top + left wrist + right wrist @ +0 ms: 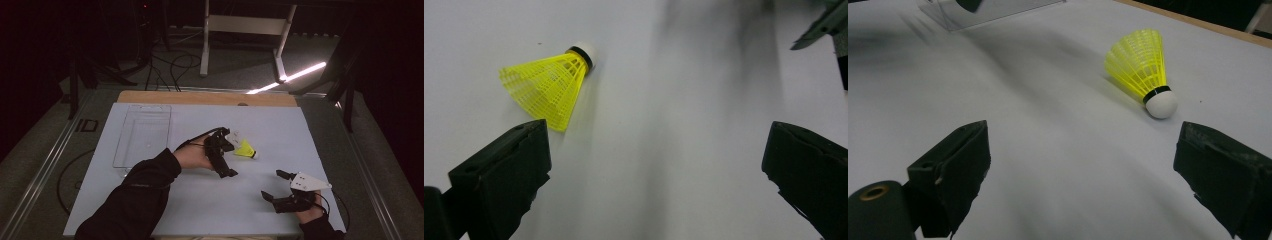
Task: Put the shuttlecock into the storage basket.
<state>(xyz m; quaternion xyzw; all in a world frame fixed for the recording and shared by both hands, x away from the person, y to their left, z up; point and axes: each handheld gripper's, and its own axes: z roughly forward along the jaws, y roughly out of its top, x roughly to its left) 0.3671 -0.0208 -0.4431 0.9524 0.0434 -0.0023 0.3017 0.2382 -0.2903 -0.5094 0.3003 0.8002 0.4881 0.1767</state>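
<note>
A yellow shuttlecock (246, 149) with a white cork lies on its side on the white mat (200, 200). My left gripper (231, 157) is just left of it, open. In the left gripper view the shuttlecock (549, 85) lies ahead and to the left, beyond the left jaw, and the left gripper (656, 137) has nothing between its jaws. My right gripper (273, 185) hovers open near the mat's front right. In the right gripper view the shuttlecock (1145, 70) lies ahead to the right, cork toward me, and the right gripper (1083, 135) holds nothing.
A clear plastic tray (142, 134) rests on the mat's left side; its corner (993, 10) appears far off in the right gripper view. The other gripper (824, 30) shows at the top right of the left gripper view. A wooden table edge (200, 97) runs along the back.
</note>
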